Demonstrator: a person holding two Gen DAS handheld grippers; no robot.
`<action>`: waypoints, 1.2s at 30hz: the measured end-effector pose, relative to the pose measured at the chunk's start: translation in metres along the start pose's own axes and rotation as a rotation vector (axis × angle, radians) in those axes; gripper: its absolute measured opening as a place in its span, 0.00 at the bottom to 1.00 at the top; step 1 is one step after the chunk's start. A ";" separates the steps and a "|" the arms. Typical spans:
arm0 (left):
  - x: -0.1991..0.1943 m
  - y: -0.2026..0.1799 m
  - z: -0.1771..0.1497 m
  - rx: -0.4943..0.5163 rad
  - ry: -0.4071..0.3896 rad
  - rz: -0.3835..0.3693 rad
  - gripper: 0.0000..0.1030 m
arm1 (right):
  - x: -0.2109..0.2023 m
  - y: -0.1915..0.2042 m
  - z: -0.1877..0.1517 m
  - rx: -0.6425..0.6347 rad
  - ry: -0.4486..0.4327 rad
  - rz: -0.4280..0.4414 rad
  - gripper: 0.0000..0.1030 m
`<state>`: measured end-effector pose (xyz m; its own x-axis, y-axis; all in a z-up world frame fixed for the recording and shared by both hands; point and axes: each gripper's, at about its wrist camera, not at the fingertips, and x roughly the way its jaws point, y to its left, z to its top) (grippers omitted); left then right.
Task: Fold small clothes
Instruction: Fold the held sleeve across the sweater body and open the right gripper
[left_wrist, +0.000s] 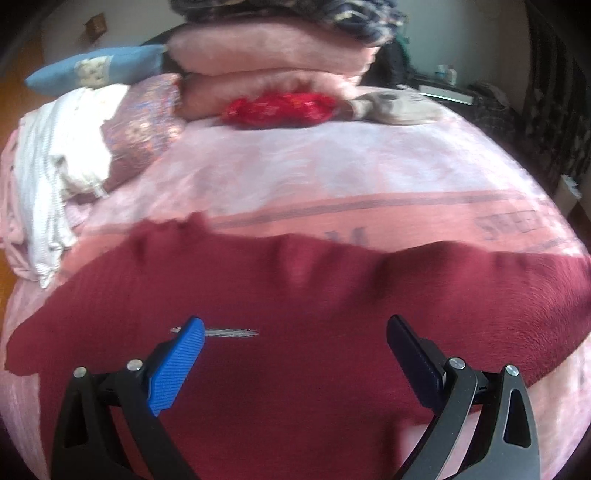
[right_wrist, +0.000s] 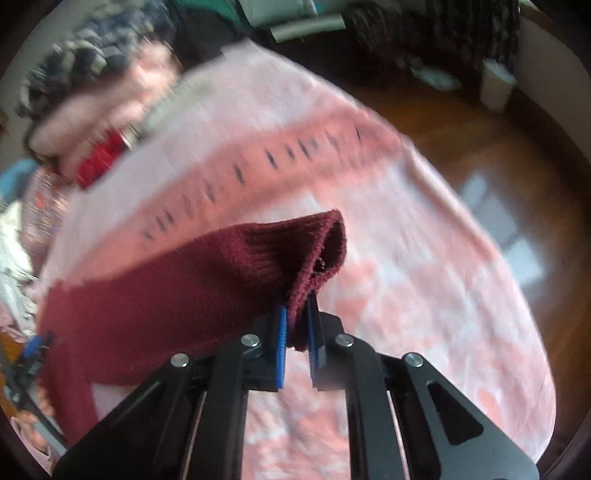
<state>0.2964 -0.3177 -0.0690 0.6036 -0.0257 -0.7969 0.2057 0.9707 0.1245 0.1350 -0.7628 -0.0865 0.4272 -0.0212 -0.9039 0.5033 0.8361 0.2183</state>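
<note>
Right wrist view: maroon knit garment (right_wrist: 177, 295) lies spread on the pink blanket (right_wrist: 406, 295), its ribbed cuff (right_wrist: 306, 251) lifted and pinched between the right gripper (right_wrist: 297, 332) pads. Left gripper (left_wrist: 295, 332) hovers over the garment, jaws spread wide, holding nothing. Folded pink bedding (left_wrist: 269, 55) sits beyond.

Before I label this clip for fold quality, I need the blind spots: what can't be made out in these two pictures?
- Maroon sweater: left wrist view, lower hem cut off by the frame edge and gripper arms.
- Blanket lettering: left wrist view, blurred, upside down, unreadable.
- Sweater cuff: right wrist view, pinched edge hidden between the right hand-held gripper pads.
- Left hand-held gripper: whether it touches the sweater is unclear.
</note>
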 end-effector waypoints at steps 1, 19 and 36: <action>0.004 0.010 -0.004 -0.005 0.006 0.011 0.96 | 0.015 -0.001 -0.005 0.012 0.041 -0.026 0.08; 0.004 0.154 -0.031 -0.108 0.051 -0.019 0.96 | -0.017 0.280 -0.059 -0.627 -0.036 -0.095 0.06; 0.010 0.200 -0.042 -0.182 0.088 -0.122 0.96 | 0.009 0.454 -0.145 -0.774 0.210 0.406 0.27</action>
<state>0.3113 -0.1137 -0.0768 0.5118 -0.1328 -0.8488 0.1260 0.9889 -0.0787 0.2580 -0.3039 -0.0489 0.2781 0.3937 -0.8762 -0.3357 0.8945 0.2954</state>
